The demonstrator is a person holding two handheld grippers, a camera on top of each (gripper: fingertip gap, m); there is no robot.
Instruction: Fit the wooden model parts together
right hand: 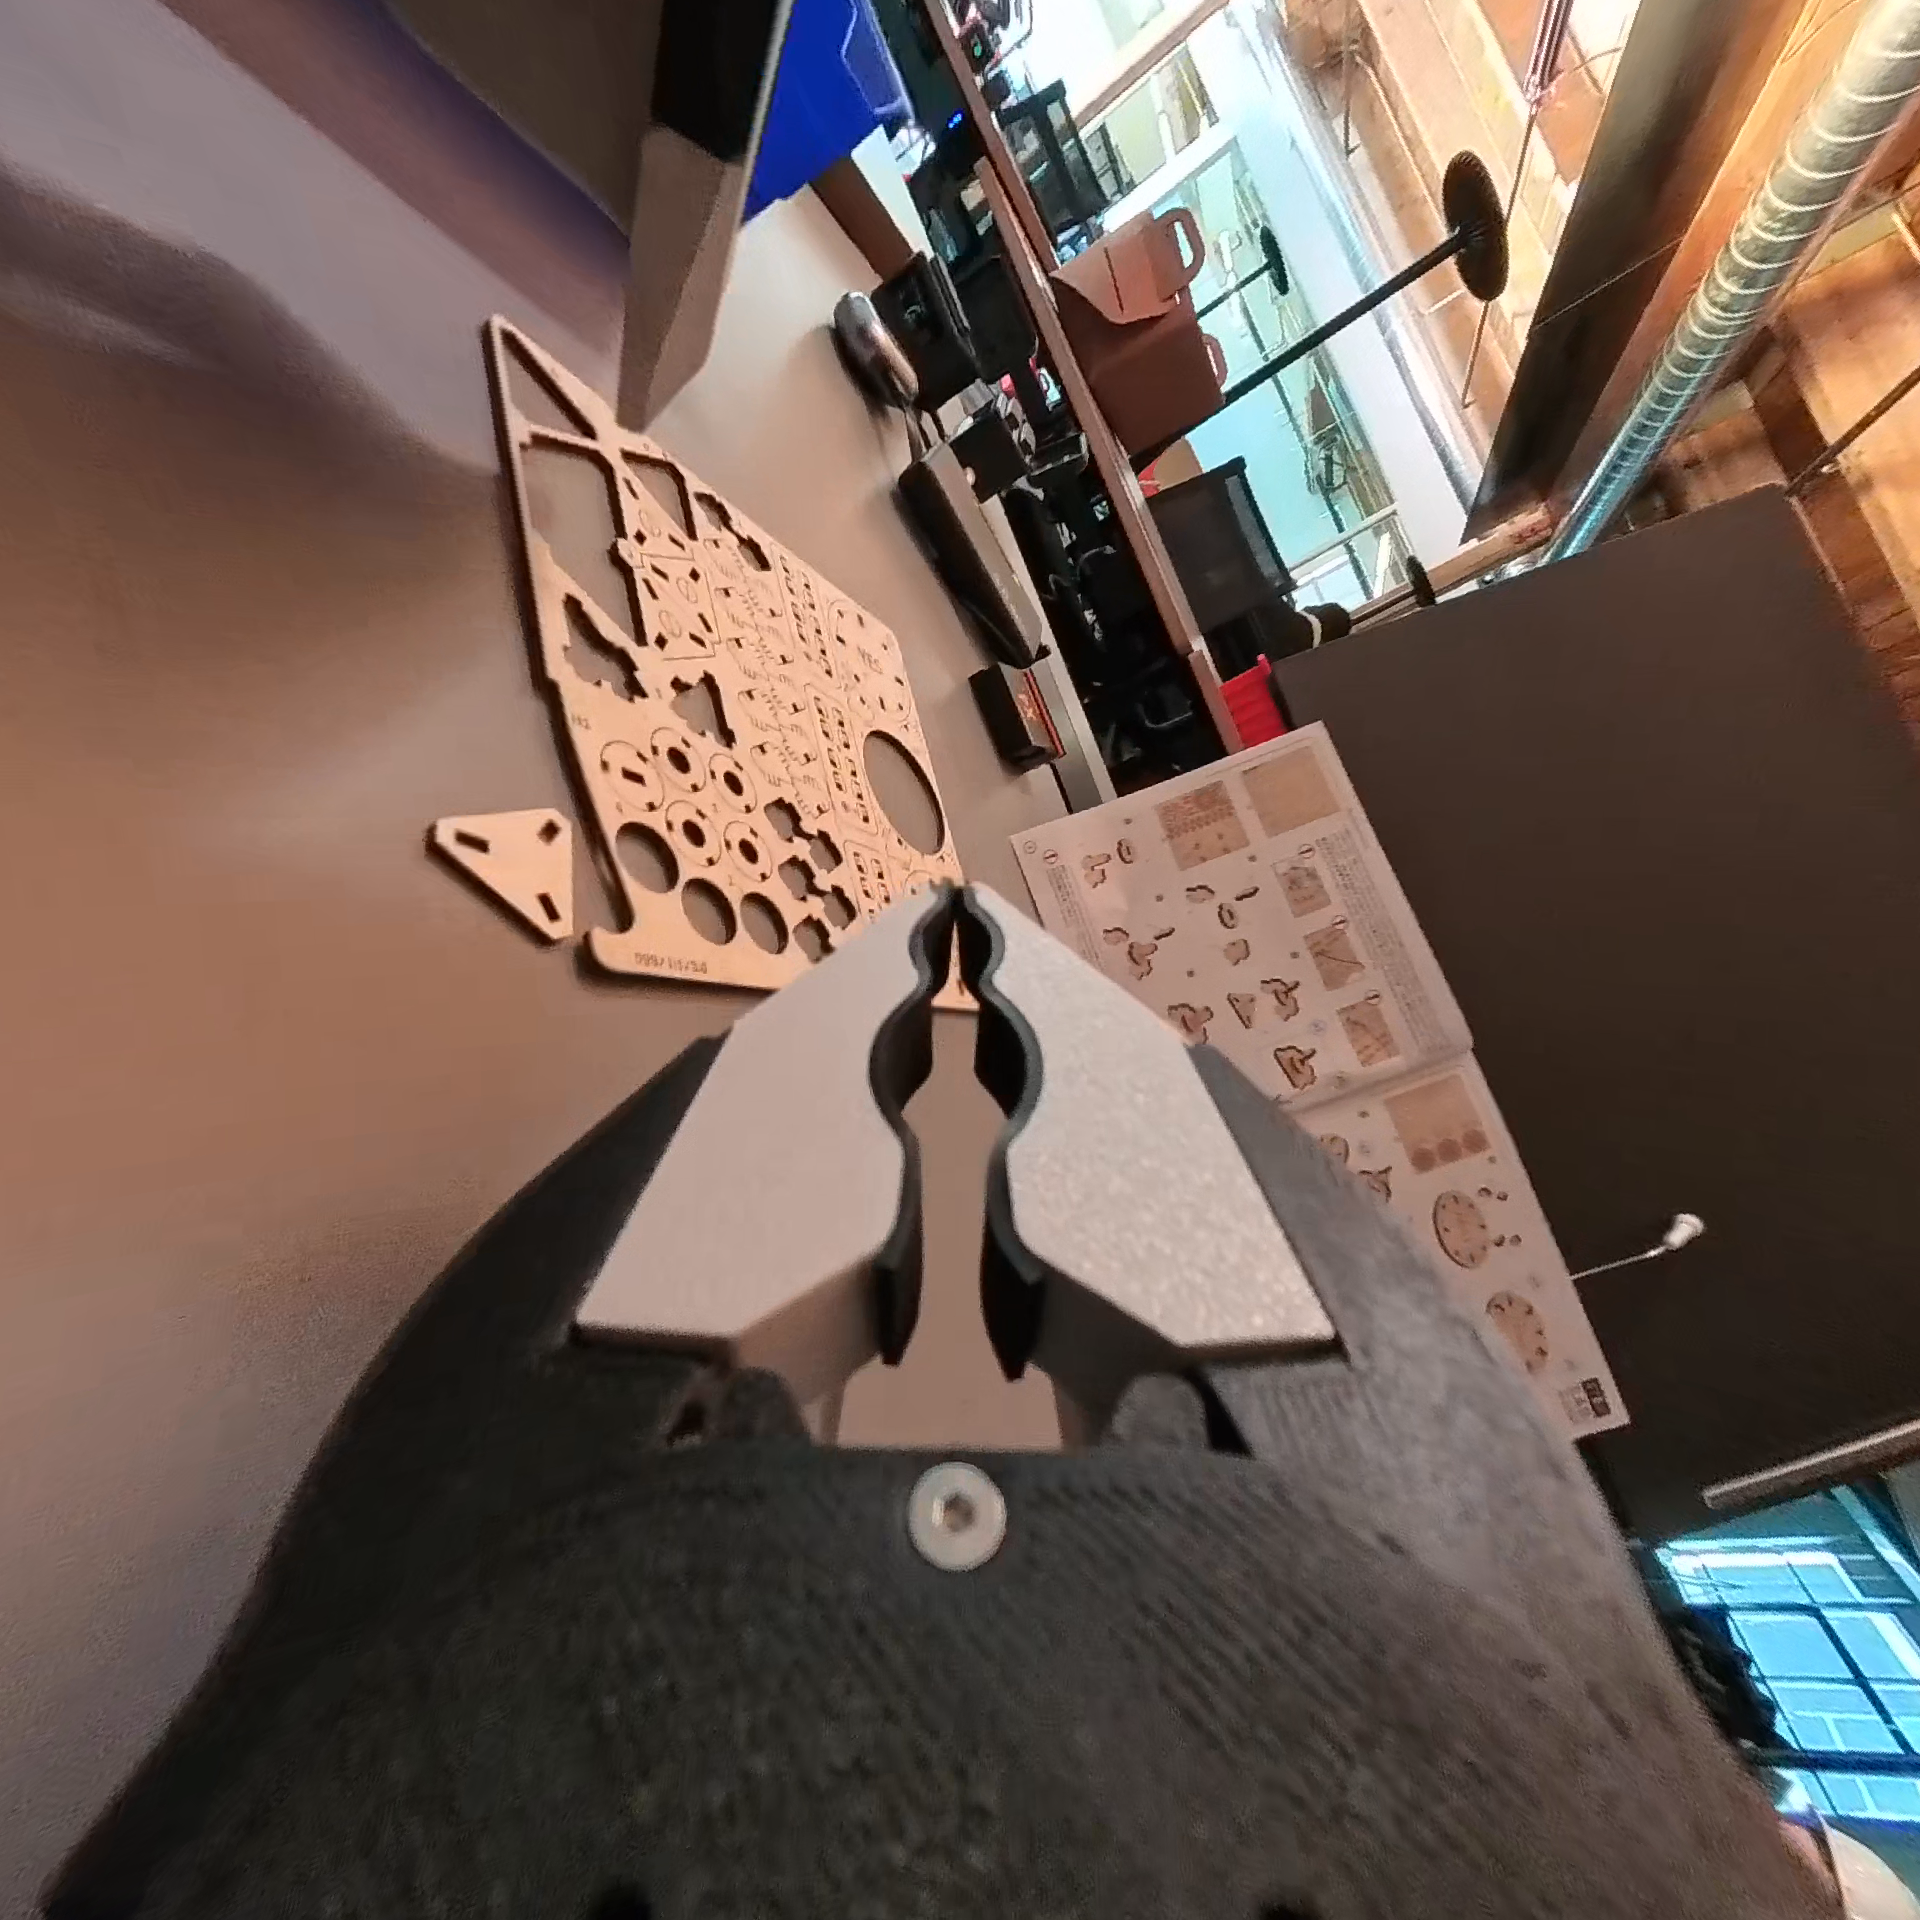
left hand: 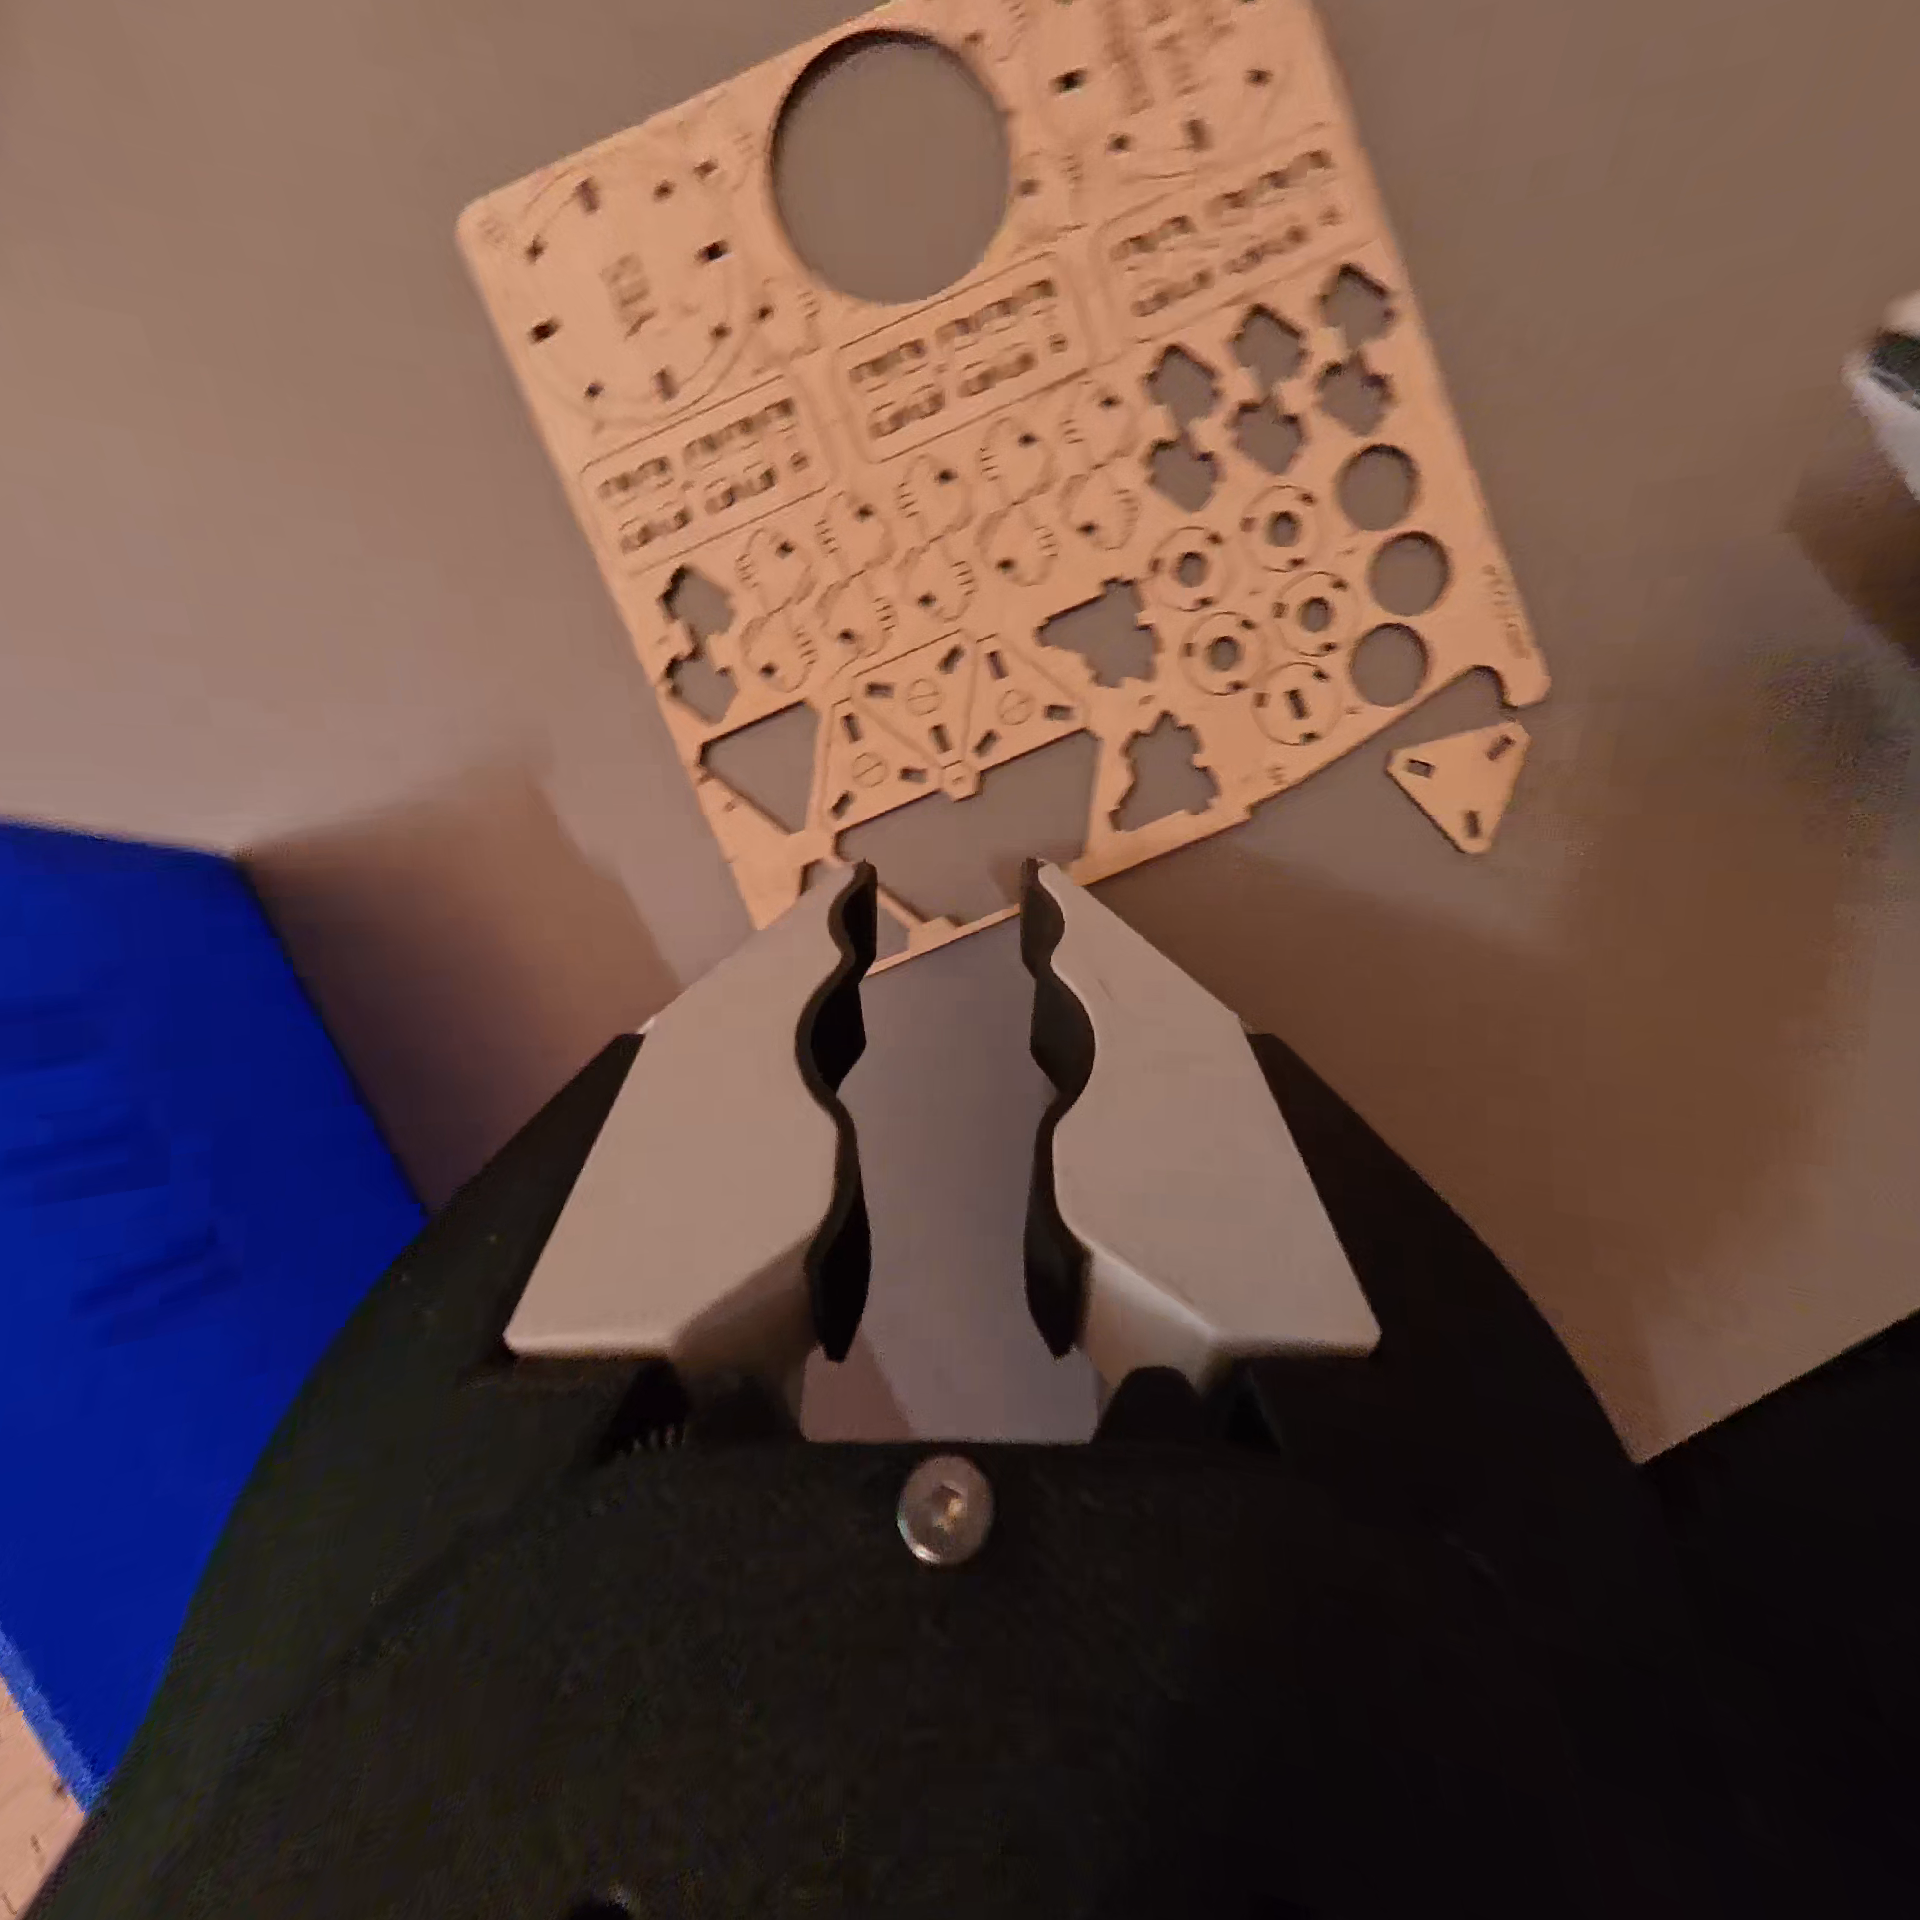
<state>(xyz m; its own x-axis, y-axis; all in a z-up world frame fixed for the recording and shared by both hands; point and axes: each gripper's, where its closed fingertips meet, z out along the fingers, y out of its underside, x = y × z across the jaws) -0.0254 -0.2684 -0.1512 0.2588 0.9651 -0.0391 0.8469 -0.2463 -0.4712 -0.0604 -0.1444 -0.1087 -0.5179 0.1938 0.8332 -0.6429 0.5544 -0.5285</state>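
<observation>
A flat wooden sheet [left hand: 935, 468] of laser-cut model parts lies on the grey-brown table, with several parts punched out of it. A loose triangular wooden piece [left hand: 1460, 784] with three slots lies just off its corner. My left gripper [left hand: 948, 883] is open and holds nothing; it hovers over the sheet's near edge. In the right wrist view the sheet [right hand: 727, 727] and the triangle [right hand: 514, 868] lie ahead and to the left. My right gripper [right hand: 951, 896] is shut with nothing visible between the pads, above the sheet's near corner. One left gripper finger [right hand: 681, 270] shows at the sheet's far end.
A printed instruction sheet [right hand: 1299, 987] lies to the right of the wooden sheet, beside a black board [right hand: 1610, 831]. A computer mouse [right hand: 873, 343] and black devices [right hand: 966, 551] lie along the table's far edge. A blue object [left hand: 156, 1143] is at the left gripper's left. My hands' fingertips stand some 15 cm from each other. The triangle [right hand: 514, 868] sits 8 cm or so from the ends of my right fingers. Seen from the left wrist view [left hand: 1473, 787] as well.
</observation>
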